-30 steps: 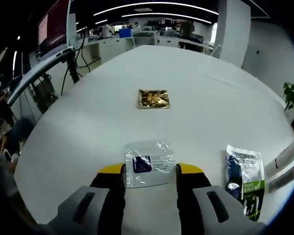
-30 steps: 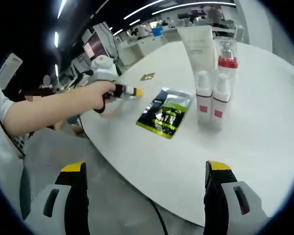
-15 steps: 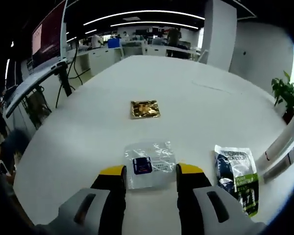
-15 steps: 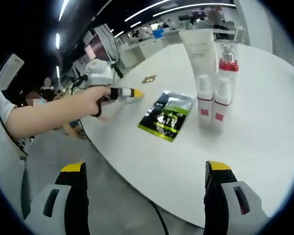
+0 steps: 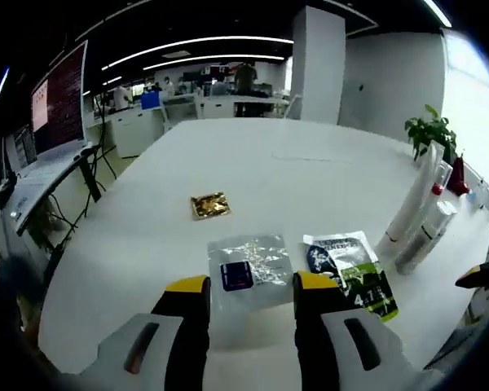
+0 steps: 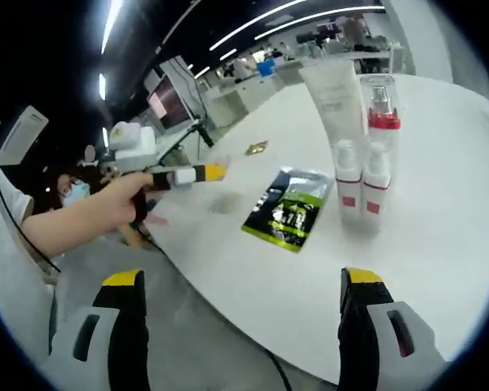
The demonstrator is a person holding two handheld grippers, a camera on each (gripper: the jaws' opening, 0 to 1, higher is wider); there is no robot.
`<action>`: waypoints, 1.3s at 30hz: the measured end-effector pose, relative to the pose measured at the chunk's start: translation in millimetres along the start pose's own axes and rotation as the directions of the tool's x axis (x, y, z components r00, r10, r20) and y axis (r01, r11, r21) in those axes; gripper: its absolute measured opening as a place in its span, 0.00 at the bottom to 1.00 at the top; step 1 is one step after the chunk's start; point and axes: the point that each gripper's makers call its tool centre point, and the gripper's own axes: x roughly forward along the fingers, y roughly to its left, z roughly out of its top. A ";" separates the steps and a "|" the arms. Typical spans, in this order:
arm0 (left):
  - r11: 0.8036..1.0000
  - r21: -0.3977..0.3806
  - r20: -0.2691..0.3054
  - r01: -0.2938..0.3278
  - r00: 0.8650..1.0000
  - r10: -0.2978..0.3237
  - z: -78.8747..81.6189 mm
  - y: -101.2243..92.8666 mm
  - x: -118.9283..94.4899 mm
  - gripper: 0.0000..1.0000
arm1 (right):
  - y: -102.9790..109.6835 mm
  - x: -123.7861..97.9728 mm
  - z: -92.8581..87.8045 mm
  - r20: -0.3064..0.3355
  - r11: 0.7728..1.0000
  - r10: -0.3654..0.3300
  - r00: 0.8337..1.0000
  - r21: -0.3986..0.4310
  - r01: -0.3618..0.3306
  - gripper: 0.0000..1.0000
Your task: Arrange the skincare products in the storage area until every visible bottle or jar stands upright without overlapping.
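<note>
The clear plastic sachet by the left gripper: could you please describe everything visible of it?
The clear, crinkly plastic sachet lies flat on the white table, shiny, with a dark blue label patch left of its middle and faint print beside it. Its near edge lies between the left gripper's open yellow-tipped fingers; contact is unclear. A green-and-black sachet lies just right of it, edges nearly meeting.

A large white table (image 5: 310, 175) with a rounded edge stands in an open-plan office. Long strip lights (image 5: 204, 41) curve across a dark ceiling. A white square pillar (image 5: 316, 65) rises behind the table, with a pale wall (image 5: 387, 81) beside it and a green potted plant (image 5: 429, 130) at the table's far side. A big monitor (image 5: 59, 102) on a stand sits to one side, and rows of desks (image 5: 204, 102) fill the distance. The floor (image 6: 212, 342) below the table edge is grey.
</note>
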 end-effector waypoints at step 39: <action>0.906 0.286 0.072 0.313 0.936 -0.346 26.9 -121.5 -126.8 0.38 | 44.6 4.8 93.5 0.294 0.926 0.249 0.923 0.205 -0.316 0.48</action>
